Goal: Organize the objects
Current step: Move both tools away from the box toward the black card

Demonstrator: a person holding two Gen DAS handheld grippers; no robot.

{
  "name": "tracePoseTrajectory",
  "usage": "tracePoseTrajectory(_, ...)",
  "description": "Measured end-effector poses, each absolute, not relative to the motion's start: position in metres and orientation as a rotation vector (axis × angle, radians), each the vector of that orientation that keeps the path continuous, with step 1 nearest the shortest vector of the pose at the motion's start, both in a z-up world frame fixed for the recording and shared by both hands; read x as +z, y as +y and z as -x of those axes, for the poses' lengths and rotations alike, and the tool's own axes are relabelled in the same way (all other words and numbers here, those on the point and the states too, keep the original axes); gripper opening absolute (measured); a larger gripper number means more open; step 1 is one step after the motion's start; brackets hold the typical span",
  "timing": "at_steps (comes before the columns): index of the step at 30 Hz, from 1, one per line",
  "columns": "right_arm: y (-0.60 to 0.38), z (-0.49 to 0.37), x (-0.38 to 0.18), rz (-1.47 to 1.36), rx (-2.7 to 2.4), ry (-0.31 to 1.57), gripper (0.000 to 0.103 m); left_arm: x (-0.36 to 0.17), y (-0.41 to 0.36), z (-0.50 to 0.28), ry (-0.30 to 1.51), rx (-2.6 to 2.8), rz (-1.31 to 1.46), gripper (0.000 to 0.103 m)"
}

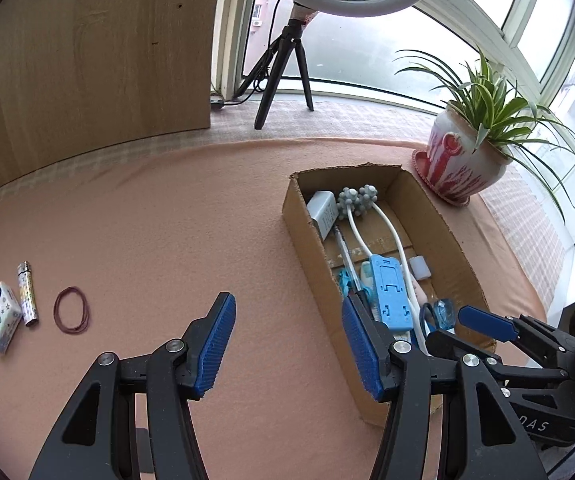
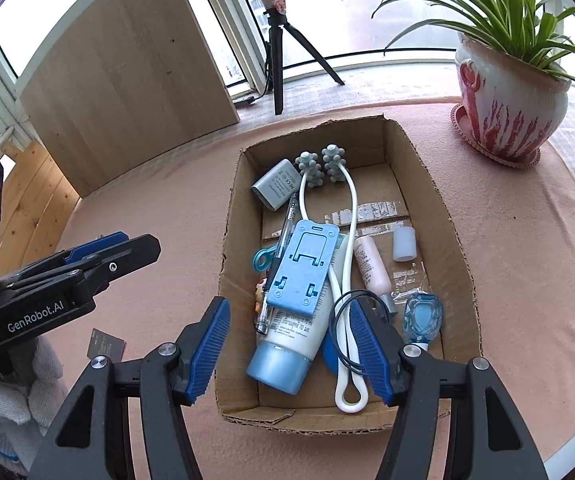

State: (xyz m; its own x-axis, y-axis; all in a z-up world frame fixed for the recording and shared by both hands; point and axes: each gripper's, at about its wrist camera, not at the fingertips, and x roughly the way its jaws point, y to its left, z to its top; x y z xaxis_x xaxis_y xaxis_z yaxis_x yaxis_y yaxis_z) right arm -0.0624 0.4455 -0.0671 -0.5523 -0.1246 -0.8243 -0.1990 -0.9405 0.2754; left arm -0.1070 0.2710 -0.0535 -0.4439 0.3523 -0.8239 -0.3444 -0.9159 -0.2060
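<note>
Hiding box (image 2: 419,184) contents: right tool (image 2: 291,350) | white tube (image 2: 287,344) label blurred

Bright windows (image 1: 367,52), pink tablecloth (image 1: 167,220)

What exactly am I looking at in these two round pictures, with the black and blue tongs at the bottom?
Those tongs are two hand-held grippers, one in each of a person's hands; a camera on each looks along its fingers. One picture is from the left gripper, the other from the right gripper. Both stand open and hold nothing. On the pink cloth-covered table sits an open brown cardboard box holding a light blue plastic phone stand, a white tube with a blue cap, a white looped massager with grey knobbly balls and other small items. Outside it lie a dark red rubber band, a silver patterned lighter and a small patterned tissue pack.
</note>
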Motion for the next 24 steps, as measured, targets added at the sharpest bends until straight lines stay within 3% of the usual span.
tracePoseTrajectory(11, 0.371, 0.084, -0.062, 1.563, 2.808, 0.368, 0.058, -0.064, 0.134, 0.087, -0.122, 2.542, 1.457, 0.064)
tracePoseTrajectory(24, 0.247, 0.116, -0.086, 1.849, 2.932, -0.003, 0.058, -0.084, 0.004, 0.036, -0.272, 2.658, 1.577, 0.065)
